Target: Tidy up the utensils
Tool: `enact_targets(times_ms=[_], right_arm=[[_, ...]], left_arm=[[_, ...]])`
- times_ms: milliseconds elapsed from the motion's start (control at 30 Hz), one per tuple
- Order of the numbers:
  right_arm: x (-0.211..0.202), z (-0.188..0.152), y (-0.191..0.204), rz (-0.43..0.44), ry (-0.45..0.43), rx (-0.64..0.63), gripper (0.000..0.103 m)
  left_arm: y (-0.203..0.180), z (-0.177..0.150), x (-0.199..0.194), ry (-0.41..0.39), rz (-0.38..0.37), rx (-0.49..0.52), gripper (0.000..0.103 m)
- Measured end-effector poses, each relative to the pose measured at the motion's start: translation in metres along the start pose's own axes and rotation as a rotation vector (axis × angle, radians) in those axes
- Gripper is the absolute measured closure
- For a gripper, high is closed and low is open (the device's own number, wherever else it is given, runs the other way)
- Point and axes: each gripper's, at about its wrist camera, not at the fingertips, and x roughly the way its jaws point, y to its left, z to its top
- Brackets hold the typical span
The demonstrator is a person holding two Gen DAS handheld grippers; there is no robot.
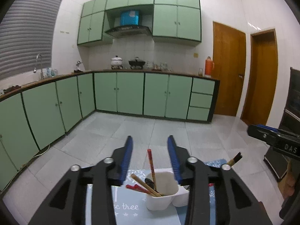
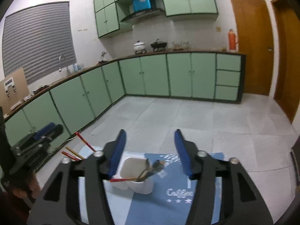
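Both tongs, left gripper (image 1: 150,146) and right gripper (image 2: 149,140), spread wide and empty above white holder (image 1: 162,191); advisable to tidy leaning chopsticks (image 1: 144,185) upright, gently.

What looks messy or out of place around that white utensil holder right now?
Nothing is spilled or broken. The chopsticks in the white holder splay at different angles, one red chopstick standing nearly upright while the others lean well over the rim. Both grippers are open and empty.
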Motion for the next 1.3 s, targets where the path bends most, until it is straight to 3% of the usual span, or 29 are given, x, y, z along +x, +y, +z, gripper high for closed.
enact_targets(times_ms=[167, 300, 367, 733, 1300], right_arm=[[-0.035, -0.010, -0.006, -0.063, -0.063, -0.002, 0.015], [-0.060, -0.024, -0.003, -0.108, -0.090, -0.028, 0.007], [-0.071, -0.031, 0.001, -0.126, -0.094, -0.043, 0.005], [-0.105, -0.063, 0.028, -0.076, -0.062, -0.062, 0.005], [-0.125, -0.078, 0.060, -0.017, -0.047, -0.104, 0.005]], left_arm=[[0.004, 0.004, -0.028, -0.039, 0.025, -0.001, 0.038], [0.007, 0.000, -0.054, -0.061, 0.040, -0.011, 0.020], [0.008, -0.003, -0.065, -0.063, 0.047, -0.014, 0.016], [0.004, -0.029, -0.109, -0.030, 0.062, -0.001, 0.006], [-0.003, -0.045, -0.143, -0.027, 0.067, 0.033, 0.006]])
